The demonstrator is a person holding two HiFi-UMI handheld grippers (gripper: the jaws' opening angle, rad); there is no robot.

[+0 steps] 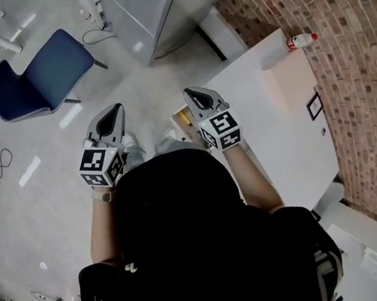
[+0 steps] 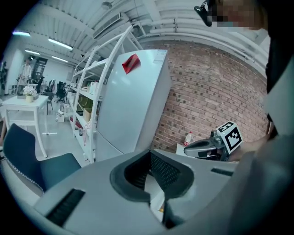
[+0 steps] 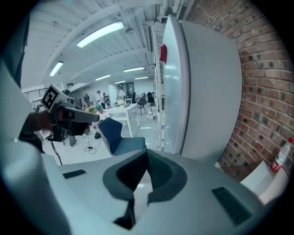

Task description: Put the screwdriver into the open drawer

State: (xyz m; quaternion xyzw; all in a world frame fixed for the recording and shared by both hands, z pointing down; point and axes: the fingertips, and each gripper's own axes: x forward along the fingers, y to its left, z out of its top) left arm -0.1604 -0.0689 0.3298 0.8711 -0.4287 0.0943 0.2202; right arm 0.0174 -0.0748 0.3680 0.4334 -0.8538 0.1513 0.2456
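Both grippers are held up in front of the person, and neither holds anything. My left gripper (image 1: pixel 119 107) (image 2: pixel 148 155) has its fingertips together, shut and empty. My right gripper (image 1: pixel 187 92) (image 3: pixel 147 153) is also shut and empty; it shows in the left gripper view as well, at the right. Below the right gripper, a sliver of the open drawer (image 1: pixel 183 122) shows at the white cabinet's (image 1: pixel 274 112) near edge, with something yellow in it. Whether that is the screwdriver I cannot tell; most of the drawer is hidden by the gripper and the person's head.
A red-capped bottle (image 1: pixel 302 40) (image 3: pixel 281 158) stands at the cabinet top's far corner by the brick wall (image 1: pixel 361 85). A tall white fridge (image 1: pixel 147 12) (image 2: pixel 133 101) stands ahead. A blue chair (image 1: pixel 37 74) (image 3: pixel 121 137) is on the floor to the left, with cables beside it.
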